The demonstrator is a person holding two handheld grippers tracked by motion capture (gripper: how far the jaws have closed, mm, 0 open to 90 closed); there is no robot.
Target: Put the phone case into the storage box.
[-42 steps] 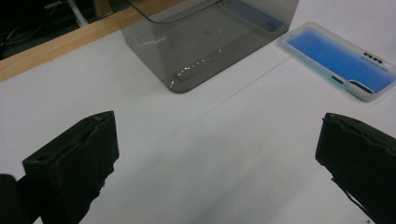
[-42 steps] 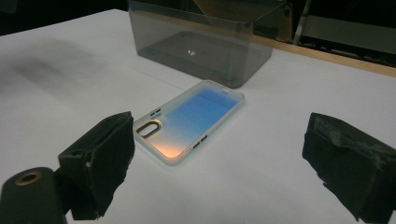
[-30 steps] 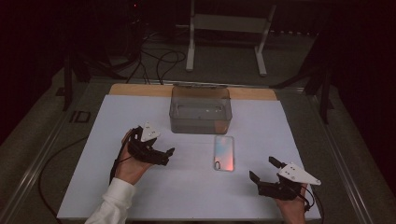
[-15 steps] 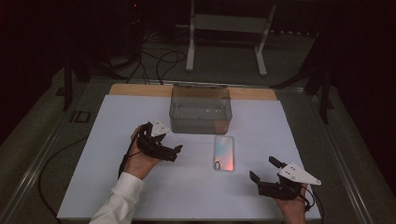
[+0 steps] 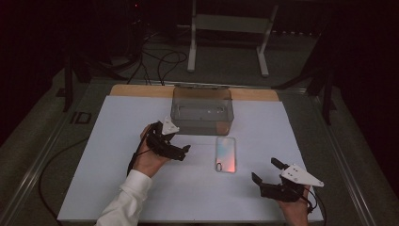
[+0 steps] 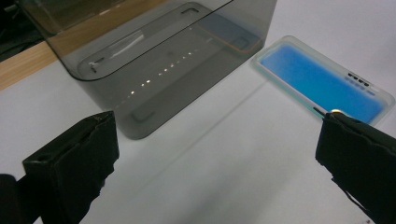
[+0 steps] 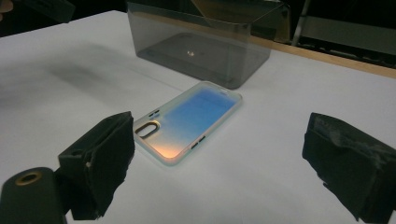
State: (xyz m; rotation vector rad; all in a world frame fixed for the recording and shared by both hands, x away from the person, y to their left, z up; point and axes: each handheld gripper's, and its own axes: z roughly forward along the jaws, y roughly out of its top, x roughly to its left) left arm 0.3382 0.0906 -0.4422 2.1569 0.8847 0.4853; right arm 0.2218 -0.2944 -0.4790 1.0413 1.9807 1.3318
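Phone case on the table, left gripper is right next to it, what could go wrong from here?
The phone case lies flat on the smooth table, so the open left gripper may push it along rather than get under an edge. The grey bin stands right behind the case; a slide that way could jam the case against its wall. The case looks thin and flexible, so a pinch at one edge may bend it.

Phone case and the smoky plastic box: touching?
Apart. The right gripper view shows a strip of white table between the phone case and the plastic box.
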